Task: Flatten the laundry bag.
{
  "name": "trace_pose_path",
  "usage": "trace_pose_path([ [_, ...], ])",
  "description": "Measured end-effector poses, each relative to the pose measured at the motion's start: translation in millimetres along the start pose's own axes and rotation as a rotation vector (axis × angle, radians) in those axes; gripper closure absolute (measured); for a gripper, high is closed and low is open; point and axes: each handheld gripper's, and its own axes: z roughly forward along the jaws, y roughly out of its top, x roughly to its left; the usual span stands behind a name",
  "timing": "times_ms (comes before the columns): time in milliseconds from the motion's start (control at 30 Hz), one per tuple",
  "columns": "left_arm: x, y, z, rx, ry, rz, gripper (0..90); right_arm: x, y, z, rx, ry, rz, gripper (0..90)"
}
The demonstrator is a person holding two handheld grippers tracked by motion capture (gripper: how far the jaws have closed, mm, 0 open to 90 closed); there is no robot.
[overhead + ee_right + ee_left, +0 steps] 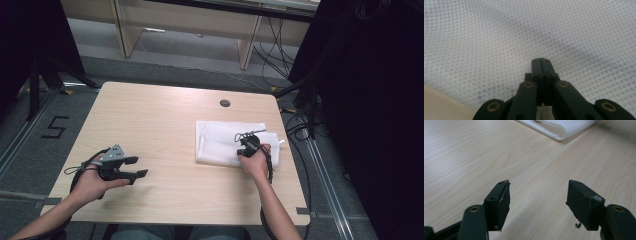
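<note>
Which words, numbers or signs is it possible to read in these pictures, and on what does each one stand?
"5": a black number marked on the grey floor, left of the table in the high view.
The white mesh cloth, the table and both grippers carry no text that can be read.

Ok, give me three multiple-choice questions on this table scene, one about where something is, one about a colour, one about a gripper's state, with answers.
1. Where does the folded cloth lie on the table?
A. right half
B. left half
C. on the floor

2. What colour is the cloth?
A. red
B. white
C. black

3. How do the left gripper's jaws stand?
A. shut
B. clamped on the cloth
C. open over bare wood

Answers: 1 A, in the high view it lies by the right gripper. 2 B, white mesh. 3 C, a wide gap between the pads.
</note>
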Motion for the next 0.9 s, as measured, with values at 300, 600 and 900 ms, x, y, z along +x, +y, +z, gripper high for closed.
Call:
trace_pose_path([
  [300,-1.6,0.2,0.8,0.001,-0.002,0.005,34.8,7.7,-1.5,0.1,-0.003,0.021,-0.064,90.0],
  [600,-2.1,0.4,0.3,0.002,-0.005,0.010,34.6,22.2,-6.4,0.0,-0.022,0.071,-0.113,90.0],
  [900,-2.7,0.3,0.6,0.000,-0.012,0.010,34.6,34.6,-8.1,-0.4,-0.023,0.097,-0.128,90.0],
])
